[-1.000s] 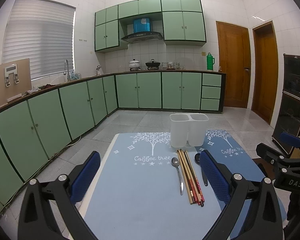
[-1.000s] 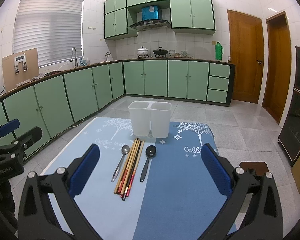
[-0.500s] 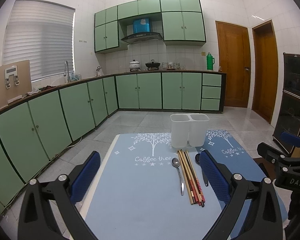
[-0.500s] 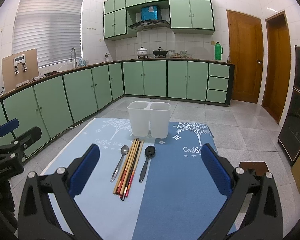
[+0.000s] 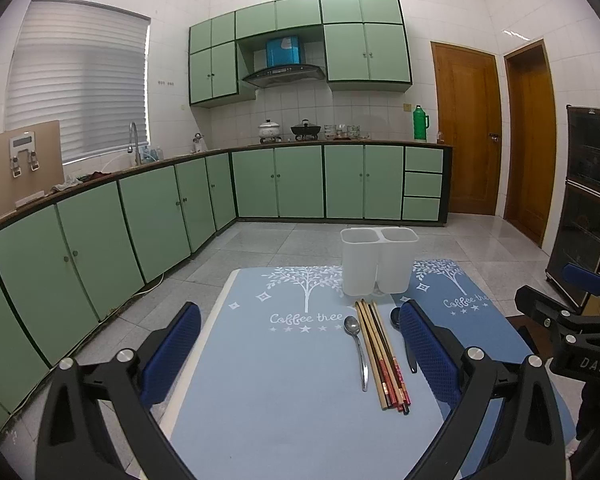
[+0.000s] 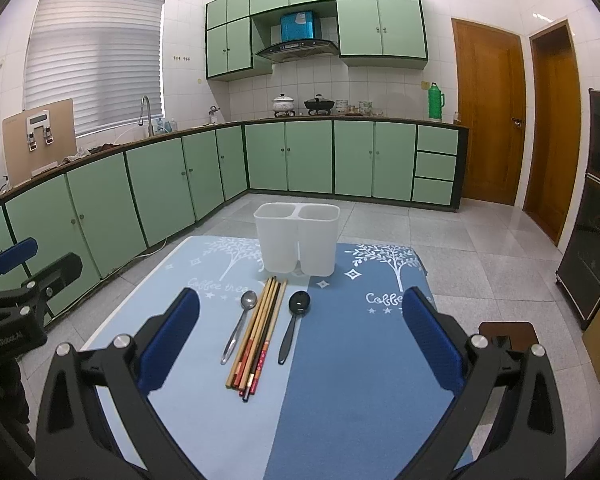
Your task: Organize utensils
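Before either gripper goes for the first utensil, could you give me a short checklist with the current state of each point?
1. Left gripper open and holding nothing: ok.
2. Right gripper open and holding nothing: ok.
3. White two-compartment holder upright on the mat: ok.
4. Holder compartments free of contents: cannot tell, the insides are hidden.
5. Metal spoon, chopsticks and black spoon lying flat, not under anything: ok.
6. Spoons clear of the chopsticks for a separate pick: ok.
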{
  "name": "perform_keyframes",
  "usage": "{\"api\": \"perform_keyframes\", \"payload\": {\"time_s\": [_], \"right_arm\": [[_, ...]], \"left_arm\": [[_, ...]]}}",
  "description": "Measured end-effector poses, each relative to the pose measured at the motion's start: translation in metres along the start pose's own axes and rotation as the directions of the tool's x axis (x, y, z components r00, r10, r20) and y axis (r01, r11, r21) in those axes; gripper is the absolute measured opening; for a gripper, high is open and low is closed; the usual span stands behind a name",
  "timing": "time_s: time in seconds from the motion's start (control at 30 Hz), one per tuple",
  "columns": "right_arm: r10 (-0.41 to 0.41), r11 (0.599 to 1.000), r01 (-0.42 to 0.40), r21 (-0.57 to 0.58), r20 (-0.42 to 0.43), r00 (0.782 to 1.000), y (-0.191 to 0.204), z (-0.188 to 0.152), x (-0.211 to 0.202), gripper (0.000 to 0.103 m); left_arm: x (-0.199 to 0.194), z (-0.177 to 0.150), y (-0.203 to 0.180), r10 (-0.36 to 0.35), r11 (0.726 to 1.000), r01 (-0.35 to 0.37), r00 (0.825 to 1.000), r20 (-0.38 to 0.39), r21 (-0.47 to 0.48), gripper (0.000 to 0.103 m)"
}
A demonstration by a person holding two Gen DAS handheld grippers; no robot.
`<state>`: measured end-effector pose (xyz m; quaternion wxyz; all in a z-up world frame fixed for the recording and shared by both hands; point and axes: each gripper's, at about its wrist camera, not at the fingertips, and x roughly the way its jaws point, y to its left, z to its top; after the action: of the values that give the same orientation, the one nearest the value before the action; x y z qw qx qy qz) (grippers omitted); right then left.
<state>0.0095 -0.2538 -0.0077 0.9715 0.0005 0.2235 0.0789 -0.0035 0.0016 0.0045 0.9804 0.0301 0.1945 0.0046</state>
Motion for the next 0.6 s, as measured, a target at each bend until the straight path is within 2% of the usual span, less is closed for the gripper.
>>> {"api": "perform_keyframes", "payload": {"time_s": [0.6], "right_arm": [[-0.003,1.0,0.003,0.01,-0.013,1.0,-0.0032,0.0011,0.0059,0.098]], "left_arm": [[0.0051,0.0004,-0.0008,0.002,1.0,-0.002,1.0,-0.011,-0.001,0.097]]}}
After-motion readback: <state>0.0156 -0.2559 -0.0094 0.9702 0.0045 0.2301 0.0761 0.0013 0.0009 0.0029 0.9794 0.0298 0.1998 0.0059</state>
